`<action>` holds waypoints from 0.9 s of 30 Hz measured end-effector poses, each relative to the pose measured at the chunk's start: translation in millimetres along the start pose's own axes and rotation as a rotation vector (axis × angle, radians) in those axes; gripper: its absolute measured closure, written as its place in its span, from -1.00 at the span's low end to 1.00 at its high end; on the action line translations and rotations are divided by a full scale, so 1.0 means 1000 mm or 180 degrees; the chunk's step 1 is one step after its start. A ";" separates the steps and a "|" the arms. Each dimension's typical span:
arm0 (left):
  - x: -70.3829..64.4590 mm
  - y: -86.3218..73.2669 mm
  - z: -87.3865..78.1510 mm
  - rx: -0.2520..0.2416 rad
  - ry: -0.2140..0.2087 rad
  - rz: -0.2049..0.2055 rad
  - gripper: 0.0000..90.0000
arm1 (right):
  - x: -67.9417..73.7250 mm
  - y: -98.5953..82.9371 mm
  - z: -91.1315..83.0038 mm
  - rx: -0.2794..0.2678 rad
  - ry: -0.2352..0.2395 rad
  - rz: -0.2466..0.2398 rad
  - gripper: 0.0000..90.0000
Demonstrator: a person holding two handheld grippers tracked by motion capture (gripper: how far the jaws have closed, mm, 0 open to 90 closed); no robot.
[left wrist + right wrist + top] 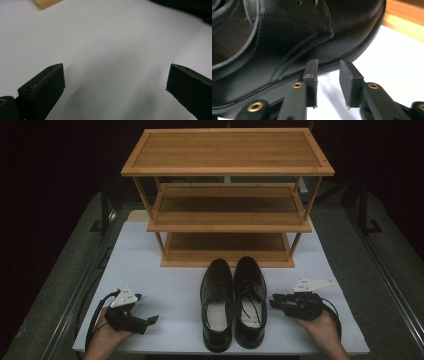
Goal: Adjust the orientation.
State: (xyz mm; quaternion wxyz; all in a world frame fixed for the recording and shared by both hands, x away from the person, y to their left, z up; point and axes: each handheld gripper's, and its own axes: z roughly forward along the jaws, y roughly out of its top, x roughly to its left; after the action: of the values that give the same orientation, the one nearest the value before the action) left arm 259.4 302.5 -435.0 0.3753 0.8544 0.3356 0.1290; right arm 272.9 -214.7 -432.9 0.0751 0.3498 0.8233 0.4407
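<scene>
Left gripper [150,320]: jaws spread wide over bare white table [165,285], gripping nothing, well apart from the shoes.
Left shoe [217,305]: black leather, stood at the table's front centre, touching its mate, toe toward the wooden rack [227,195].
Right shoe [250,301]: laced, glossy; probably slippery and fairly heavy, with a stiff sole and softer upper. The heel collar looked the best hold.
Right gripper [328,75]: jaws slightly apart, holding nothing, tips just beside the right shoe's sole edge.

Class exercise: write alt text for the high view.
A pair of black shoes sits on a white table before an empty three-tier wooden rack. The left claw and right claw flank them.
</scene>
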 end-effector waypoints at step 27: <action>-0.067 0.115 0.047 -0.0314 -0.0869 0.0502 -0.67 | 0.034 0.046 -0.011 -0.0228 0.0254 -0.0193 0.03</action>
State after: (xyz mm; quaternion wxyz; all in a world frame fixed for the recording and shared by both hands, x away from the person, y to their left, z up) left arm 286.6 174.9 -381.1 0.4476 0.8682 0.2066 0.0572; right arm 266.4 -183.3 -384.4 0.0681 0.3039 0.8195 0.4810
